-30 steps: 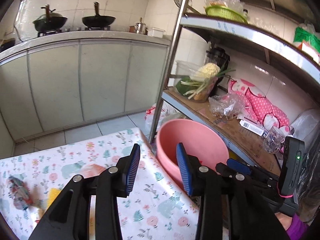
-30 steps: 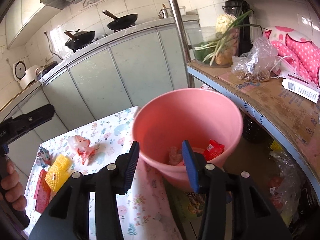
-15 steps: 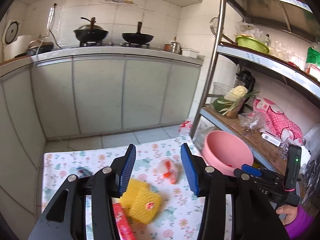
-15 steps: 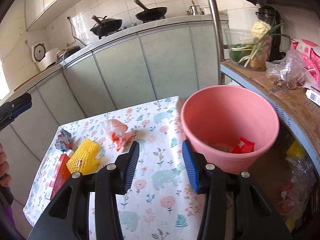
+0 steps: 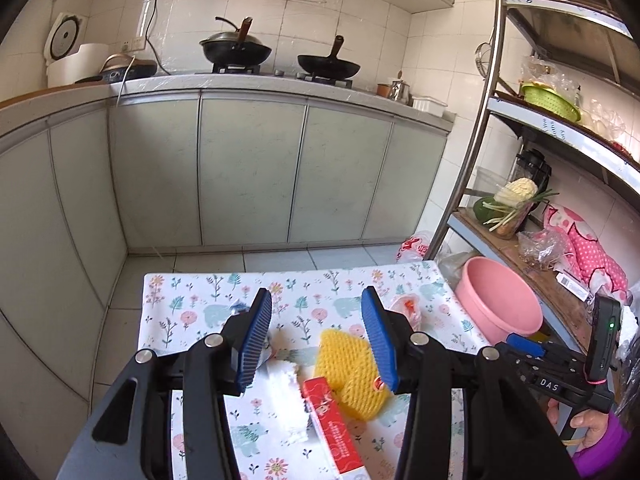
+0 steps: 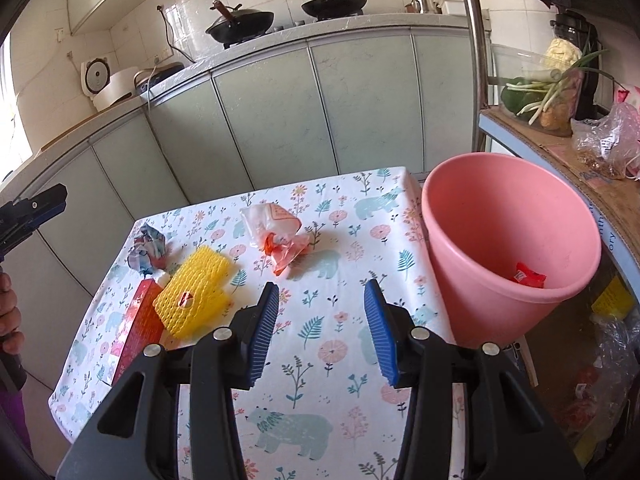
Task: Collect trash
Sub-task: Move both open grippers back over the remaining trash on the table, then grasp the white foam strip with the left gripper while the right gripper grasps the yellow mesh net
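Note:
On the floral-cloth table lie a yellow foam net, a red box, a crumpled coloured wrapper and a clear wrapper with orange print. A pink bin stands off the table's right edge with a red packet inside. My right gripper hangs open over the cloth, with nothing between its fingers. My left gripper is open above the yellow net, red box and a white tissue, touching none. The coloured wrapper is half hidden behind its left finger.
A steel rack with vegetables and plastic bags stands right of the pink bin. Pale green cabinets with woks on the counter run behind the table. A hand holds the other gripper at the right.
Both grippers have drawn back from the pink bin and swung left over the table. The left jaws stand a little wider. The yellow net and red box now lie under the left gripper.

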The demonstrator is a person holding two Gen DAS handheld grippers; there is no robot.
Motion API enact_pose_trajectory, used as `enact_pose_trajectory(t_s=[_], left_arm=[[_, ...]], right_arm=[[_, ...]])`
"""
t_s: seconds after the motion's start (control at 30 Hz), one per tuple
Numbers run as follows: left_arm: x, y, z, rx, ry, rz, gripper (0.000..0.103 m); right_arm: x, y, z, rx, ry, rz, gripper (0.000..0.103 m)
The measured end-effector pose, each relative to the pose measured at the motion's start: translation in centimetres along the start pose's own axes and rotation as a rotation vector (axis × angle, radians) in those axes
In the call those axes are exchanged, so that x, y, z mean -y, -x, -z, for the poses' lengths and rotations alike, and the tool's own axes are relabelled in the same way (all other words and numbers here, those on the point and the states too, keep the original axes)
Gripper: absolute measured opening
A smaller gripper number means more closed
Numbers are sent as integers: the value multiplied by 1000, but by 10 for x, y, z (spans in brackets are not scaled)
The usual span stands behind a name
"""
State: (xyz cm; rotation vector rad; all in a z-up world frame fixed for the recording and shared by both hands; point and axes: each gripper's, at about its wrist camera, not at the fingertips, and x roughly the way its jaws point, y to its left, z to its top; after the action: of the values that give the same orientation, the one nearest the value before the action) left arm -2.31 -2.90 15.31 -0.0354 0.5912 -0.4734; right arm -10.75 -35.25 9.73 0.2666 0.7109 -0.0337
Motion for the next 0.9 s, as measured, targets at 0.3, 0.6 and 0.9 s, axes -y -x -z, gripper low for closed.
enact_pose_trajectory(t_s=[0.3, 0.6, 0.9], left_arm=[[-37, -24, 53, -123, 67, -25, 43], [-27, -36, 107, -218, 0, 25, 43], [-21, -53, 117, -297, -3, 47, 36]], right_arm=[[-15, -15, 5, -47, 31, -11, 45], [-38, -32, 11, -97, 76, -42, 45], [-49, -36, 13, -114, 99, -42, 45]])
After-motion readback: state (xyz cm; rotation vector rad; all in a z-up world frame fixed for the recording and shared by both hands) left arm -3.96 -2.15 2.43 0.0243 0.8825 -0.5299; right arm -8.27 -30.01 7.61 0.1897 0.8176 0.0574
